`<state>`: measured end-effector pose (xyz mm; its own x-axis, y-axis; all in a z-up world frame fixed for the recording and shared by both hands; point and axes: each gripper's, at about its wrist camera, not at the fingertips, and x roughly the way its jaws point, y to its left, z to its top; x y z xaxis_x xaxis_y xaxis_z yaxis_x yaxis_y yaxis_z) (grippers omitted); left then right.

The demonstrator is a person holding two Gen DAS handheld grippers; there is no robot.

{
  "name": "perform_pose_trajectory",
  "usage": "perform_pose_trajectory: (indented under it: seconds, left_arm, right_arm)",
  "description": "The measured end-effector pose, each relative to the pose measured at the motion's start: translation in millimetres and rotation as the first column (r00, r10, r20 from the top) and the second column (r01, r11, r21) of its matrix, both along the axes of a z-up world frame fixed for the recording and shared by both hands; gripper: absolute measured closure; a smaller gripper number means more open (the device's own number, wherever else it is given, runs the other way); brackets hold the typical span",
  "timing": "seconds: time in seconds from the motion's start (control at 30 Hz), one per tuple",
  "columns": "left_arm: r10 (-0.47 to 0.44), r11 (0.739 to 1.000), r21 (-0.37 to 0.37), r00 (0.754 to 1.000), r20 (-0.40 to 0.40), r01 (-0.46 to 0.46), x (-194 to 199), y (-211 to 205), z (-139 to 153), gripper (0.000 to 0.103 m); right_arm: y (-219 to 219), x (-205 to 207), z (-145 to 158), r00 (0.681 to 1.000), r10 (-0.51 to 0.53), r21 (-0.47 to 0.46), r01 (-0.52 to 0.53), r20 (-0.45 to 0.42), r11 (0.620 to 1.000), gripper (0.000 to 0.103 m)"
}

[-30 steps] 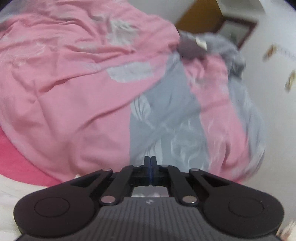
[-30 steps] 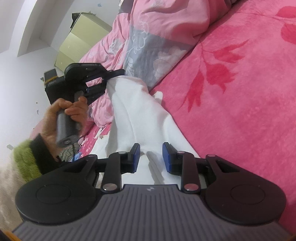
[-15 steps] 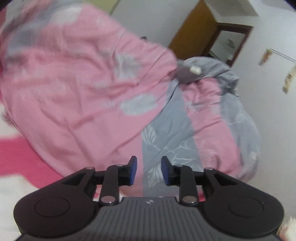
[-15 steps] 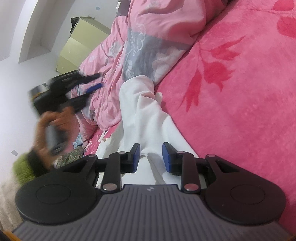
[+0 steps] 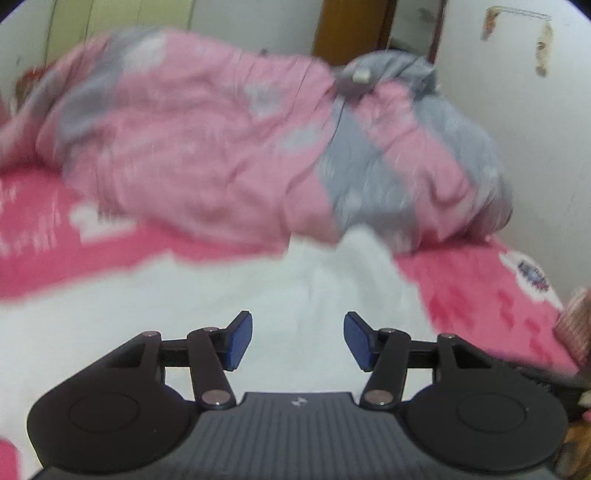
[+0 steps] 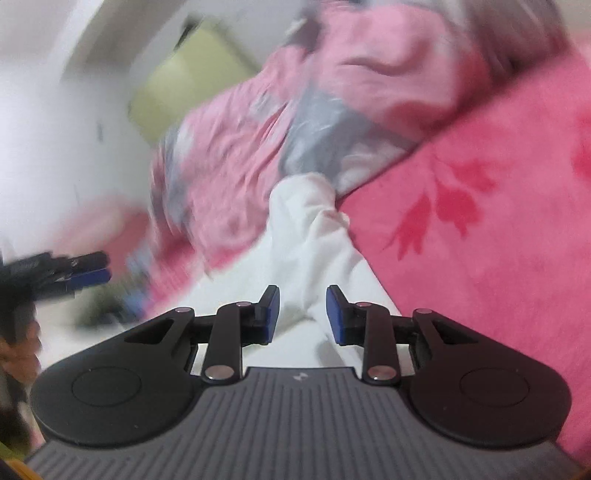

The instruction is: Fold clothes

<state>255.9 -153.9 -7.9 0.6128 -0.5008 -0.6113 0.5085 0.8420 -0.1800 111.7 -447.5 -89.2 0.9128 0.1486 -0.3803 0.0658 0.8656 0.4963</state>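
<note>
A white garment [image 5: 221, 295] lies spread on the pink bed sheet [image 5: 480, 295], its far end reaching the quilt. My left gripper [image 5: 298, 339] hovers over it, jaws opening, with only the cloth below showing in the gap. In the right wrist view the same white garment [image 6: 310, 236] runs away from my right gripper [image 6: 303, 314]. Its jaws stand apart and are opening a little; a crease of the cloth lies between the pads [image 6: 272, 314], which do not press on it. The left gripper [image 6: 88, 275] shows blurred at the left edge, held by a hand [image 6: 18, 350].
A rumpled pink and grey quilt [image 5: 221, 147] is heaped across the back of the bed. White walls and a brown door [image 5: 351, 29] stand behind it. A yellow-green cabinet [image 6: 192, 81] is at the far left of the right wrist view.
My left gripper let go, opened wide and swung back from the quilt to over the white garment. The right gripper rose and rolled a little, its gap slightly wider.
</note>
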Motion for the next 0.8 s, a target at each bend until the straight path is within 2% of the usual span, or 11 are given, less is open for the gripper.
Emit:
perform_pose_trajectory:
  seconds: [0.07, 0.13, 0.2, 0.3, 0.33, 0.4, 0.43, 0.47, 0.6, 0.67, 0.8]
  left_arm:
    - [0.018, 1.0, -0.019, 1.0, -0.015, -0.018, 5, 1, -22, 0.049]
    - [0.031, 0.998, -0.046, 0.999, -0.033, -0.032, 12, 2, -37, 0.049]
    - [0.037, 0.997, -0.068, 0.998, -0.056, -0.041, 20, 0, -48, 0.049]
    - [0.028, 0.998, -0.061, 0.998, -0.056, -0.031, 26, -5, -59, 0.049]
    - [0.023, 0.998, -0.052, 0.999, -0.045, -0.025, 26, -8, -62, 0.049]
    - [0.015, 0.999, -0.045, 0.999, -0.033, -0.017, 27, -13, -66, 0.049]
    - [0.012, 0.999, -0.047, 0.999, -0.032, -0.013, 27, -16, -67, 0.049]
    - [0.008, 0.999, -0.054, 0.999, -0.034, -0.01, 28, -18, -68, 0.05]
    - [-0.009, 0.998, -0.057, 0.999, -0.031, 0.007, 28, -26, -70, 0.051]
    - [-0.015, 0.999, -0.05, 1.0, -0.027, 0.014, 27, -30, -72, 0.051]
    - [-0.02, 0.999, -0.034, 0.999, -0.039, 0.019, 26, -37, -85, 0.051]
  right_arm:
    - [23, 6, 18, 0.998, 0.036, -0.232, -0.049, -0.057, 0.972, 0.075]
    - [45, 17, 31, 0.99, 0.082, -0.447, -0.126, -0.118, 0.885, 0.076]
    - [60, 31, 31, 0.972, 0.122, -0.586, -0.218, -0.198, 0.78, 0.077]
    - [80, 50, 15, 0.934, 0.156, -0.71, -0.347, -0.322, 0.613, 0.078]
    - [84, 54, 11, 0.925, 0.161, -0.728, -0.372, -0.346, 0.575, 0.078]
    - [88, 59, 3, 0.921, 0.149, -0.759, -0.382, -0.361, 0.526, 0.084]
    - [89, 60, 0, 0.928, 0.121, -0.782, -0.363, -0.353, 0.506, 0.098]
    - [89, 61, -2, 0.935, 0.099, -0.796, -0.344, -0.342, 0.498, 0.1]
    - [81, 51, 2, 0.962, 0.037, -0.815, -0.25, -0.271, 0.523, 0.101]
    - [77, 45, 5, 0.973, -0.007, -0.836, -0.196, -0.233, 0.513, 0.101]
    - [57, 47, -3, 0.966, -0.055, -0.806, -0.178, -0.252, 0.565, 0.101]
